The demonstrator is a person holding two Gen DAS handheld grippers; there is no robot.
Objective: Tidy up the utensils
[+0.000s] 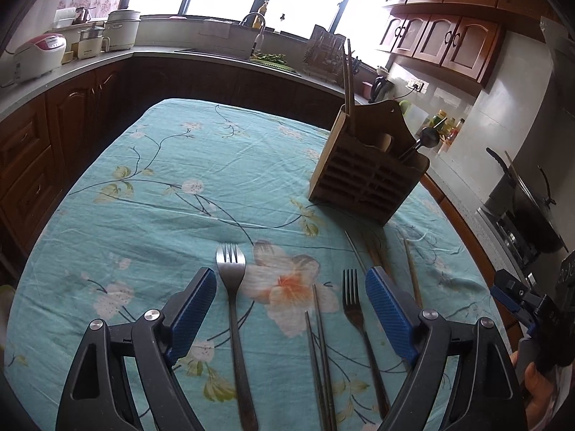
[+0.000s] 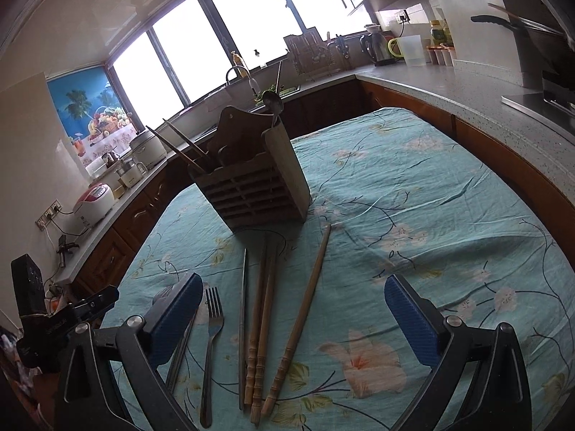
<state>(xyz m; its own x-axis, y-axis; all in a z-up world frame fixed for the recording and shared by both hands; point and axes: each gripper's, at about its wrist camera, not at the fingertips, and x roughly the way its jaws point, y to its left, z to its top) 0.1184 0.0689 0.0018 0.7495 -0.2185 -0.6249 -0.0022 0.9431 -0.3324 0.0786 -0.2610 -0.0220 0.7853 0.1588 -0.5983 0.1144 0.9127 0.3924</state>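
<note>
Tabletop (image 1: 151, 165) under a teal floral cloth fills both views; kitchen counters behind

Slotted brown wooden utensil holder (image 1: 363, 176) stands upright at 1 o'clock in the left wrist view, 12 o'clock in the right. It already carries wooden chopsticks and a metal spoon (image 2: 274, 102)

Loose on the cloth, all lying flat, near the holder's front:
- three turned-handle wooden chopsticks (image 2: 266, 327), 6 o'clock of the holder
- larger steel fork (image 1: 233, 287), 6 o'clock in the left view
- pair of dark metal chopsticks (image 1: 320, 352), just beside it at 3 o'clock
- smaller dark-handled fork (image 1: 354, 309), further at 3 o'clock

Left tongs (image 1: 291, 305): apart, empty, hovering over both forks and the metal chopsticks
Right tongs (image 2: 293, 309): apart wide, empty, over the wooden chopsticks

Judged step: approach for pickup, nothing grasped yet. The next move likely calls for lowering each set of tongs to straddle one thin piece, closing square across its shaft. Risk: flat metal slipping from the pads
</note>
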